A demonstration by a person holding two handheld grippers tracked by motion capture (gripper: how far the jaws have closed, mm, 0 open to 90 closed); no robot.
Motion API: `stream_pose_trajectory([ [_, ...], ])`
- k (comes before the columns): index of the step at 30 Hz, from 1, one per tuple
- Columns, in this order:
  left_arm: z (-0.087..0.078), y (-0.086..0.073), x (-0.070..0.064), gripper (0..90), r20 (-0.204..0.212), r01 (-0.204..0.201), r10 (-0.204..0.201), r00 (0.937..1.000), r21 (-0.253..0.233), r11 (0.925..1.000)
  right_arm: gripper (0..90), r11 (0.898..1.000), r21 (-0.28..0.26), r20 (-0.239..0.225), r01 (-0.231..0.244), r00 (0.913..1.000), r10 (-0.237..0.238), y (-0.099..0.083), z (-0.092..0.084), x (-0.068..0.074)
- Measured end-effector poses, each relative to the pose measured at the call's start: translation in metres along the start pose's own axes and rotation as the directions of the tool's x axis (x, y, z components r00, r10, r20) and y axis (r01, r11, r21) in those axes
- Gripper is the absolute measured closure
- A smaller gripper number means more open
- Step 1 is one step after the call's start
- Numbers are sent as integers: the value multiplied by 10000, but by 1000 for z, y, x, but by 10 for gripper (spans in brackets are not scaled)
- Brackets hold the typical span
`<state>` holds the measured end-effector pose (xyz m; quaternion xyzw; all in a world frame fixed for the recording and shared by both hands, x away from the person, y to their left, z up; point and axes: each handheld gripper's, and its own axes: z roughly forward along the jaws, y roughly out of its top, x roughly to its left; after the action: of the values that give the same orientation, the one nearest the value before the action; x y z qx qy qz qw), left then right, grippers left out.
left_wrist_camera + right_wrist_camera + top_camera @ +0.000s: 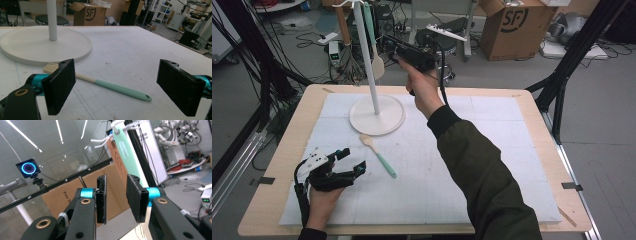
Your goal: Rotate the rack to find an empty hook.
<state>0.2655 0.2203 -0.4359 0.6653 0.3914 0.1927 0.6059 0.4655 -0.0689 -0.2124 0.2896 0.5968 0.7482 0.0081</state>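
Note:
A white stand (pixel 368 60) rises from a round base (pixel 377 116) at the back of the table. A mint-handled spatula (pixel 371 30) hangs from a hook at its top. My right gripper (pixel 387 46) is held high beside that spatula. In the right gripper view its jaws (pixel 116 195) stand a narrow gap apart with nothing between the pads, and the mint handle (pixel 125 147) hangs just behind the right jaw. A mint-handled brush (pixel 379 156) lies flat in front of the base. My left gripper (pixel 352 160) rests on the mat at lower left, open wide and pointing at the brush (pixel 125 90).
A white foam mat (pixel 492 150) covers the wooden tabletop. The stand's base (pixel 37 47) lies just beyond the brush. Behind the table are a cardboard box (pixel 517 27), a stool (pixel 437 37), floor cables and black frame posts (pixel 562 75).

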Motion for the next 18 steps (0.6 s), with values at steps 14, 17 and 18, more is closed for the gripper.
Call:
stream_pose_trajectory([
  [14, -1, 1, 3, 161, -21, 135, -135, 9999, -107, 9999, 897, 9984, -512, 63, 229, 9997, -226, 12, 19, 2],
  [17, -1, 0, 4, 162, -50, 148, -149, 9999, -66, 9999, 897, 9970, -712, 8, 302, 9995, -303, 15, 22, 2],
  [18, 0, 0, 5, 162, -42, 139, -139, 9999, -15, 9999, 897, 9966, -759, 47, 305, 9995, -302, 17, 23, 0],
])
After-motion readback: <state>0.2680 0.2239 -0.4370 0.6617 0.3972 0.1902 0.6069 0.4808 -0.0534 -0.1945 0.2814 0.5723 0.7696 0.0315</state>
